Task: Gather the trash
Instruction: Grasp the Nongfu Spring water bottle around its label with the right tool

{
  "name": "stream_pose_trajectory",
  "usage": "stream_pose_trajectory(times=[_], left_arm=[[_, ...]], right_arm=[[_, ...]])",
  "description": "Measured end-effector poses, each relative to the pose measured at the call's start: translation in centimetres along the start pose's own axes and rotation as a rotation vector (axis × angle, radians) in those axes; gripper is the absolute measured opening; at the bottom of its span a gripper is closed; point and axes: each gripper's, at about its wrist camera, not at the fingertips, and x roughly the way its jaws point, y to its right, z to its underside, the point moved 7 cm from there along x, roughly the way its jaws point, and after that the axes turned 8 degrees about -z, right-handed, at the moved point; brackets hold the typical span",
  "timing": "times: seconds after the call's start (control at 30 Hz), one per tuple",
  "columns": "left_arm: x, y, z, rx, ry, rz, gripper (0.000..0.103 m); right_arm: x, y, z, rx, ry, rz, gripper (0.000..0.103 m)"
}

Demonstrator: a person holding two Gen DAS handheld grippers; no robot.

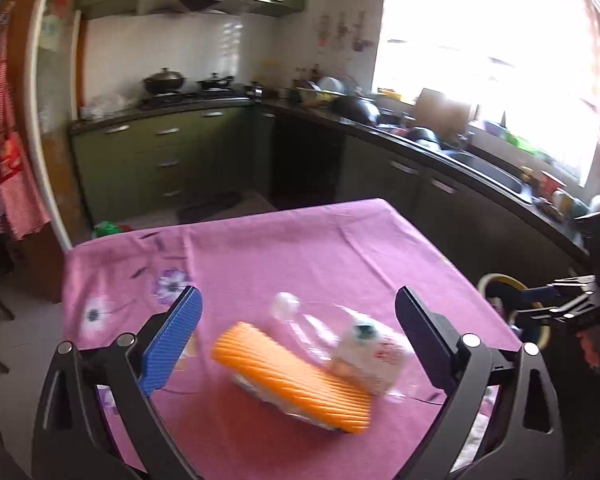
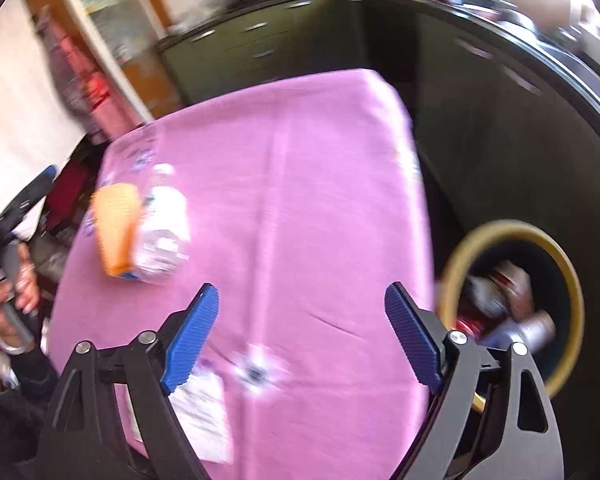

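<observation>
Trash on table: clear plastic bottle (image 1: 320, 332) lying on its side, white cap pointing away from the left camera; orange ribbed pack (image 1: 296, 372) lying against its near side, touching it. Both blurred.
Same trash, right view: bottle (image 2: 162, 224) and orange pack (image 2: 114, 232) side by side near the left edge of the cloth.
Table: covered by a pink cloth (image 1: 292, 252) printed with white and purple flowers.
Paper: white printed slip (image 2: 204, 416) flat on the cloth near the front edge, partly behind the left finger of the right tool.
Bin: round, dark inside, yellow rim (image 2: 572, 276), on the floor just beside the table's right edge; crumpled white and red waste (image 2: 504, 292) inside, details blurred.
Left gripper (image 1: 300, 344): fingers spread wide, one blue pad and one dark pad, bottle and orange pack seen between them but not touched; nothing gripped.
Right gripper (image 2: 302, 336): blue fingers spread wide above bare cloth near the front of the table, empty, well apart from the bottle.
Hand (image 2: 12, 304): at the left edge of the right view, wrapped around a grey handle.
Background: green kitchen cupboards (image 1: 160, 152), pots on a stove, bright window above a cluttered counter.
</observation>
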Motion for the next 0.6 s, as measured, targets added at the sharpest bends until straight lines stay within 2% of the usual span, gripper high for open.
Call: stream_pose_trajectory(times=[0.1, 0.13, 0.23, 0.37, 0.6], left_arm=[[1.2, -4.6, 0.5, -0.047, 0.004, -0.117, 0.093], [1.6, -5.5, 0.8, -0.067, -0.007, -0.128, 0.093], [2.5, -6.7, 1.9, -0.112, -0.058, -0.106, 0.093], [3.1, -6.9, 2.6, -0.123, -0.081, -0.116, 0.093], [3.6, -8.1, 3.2, -0.16, -0.093, -0.122, 0.093]], right_arm=[[2.8, -5.1, -2.3, -0.09, -0.073, -0.086, 0.082], [3.8, -6.5, -2.9, -0.115, -0.103, -0.109, 0.082], [6.8, -9.8, -4.5, -0.176, -0.192, -0.122, 0.08], [10.5, -12.4, -5.9, -0.231, -0.3, -0.104, 0.079], [15.4, -12.8, -5.7, -0.279, -0.455, -0.043, 0.079]])
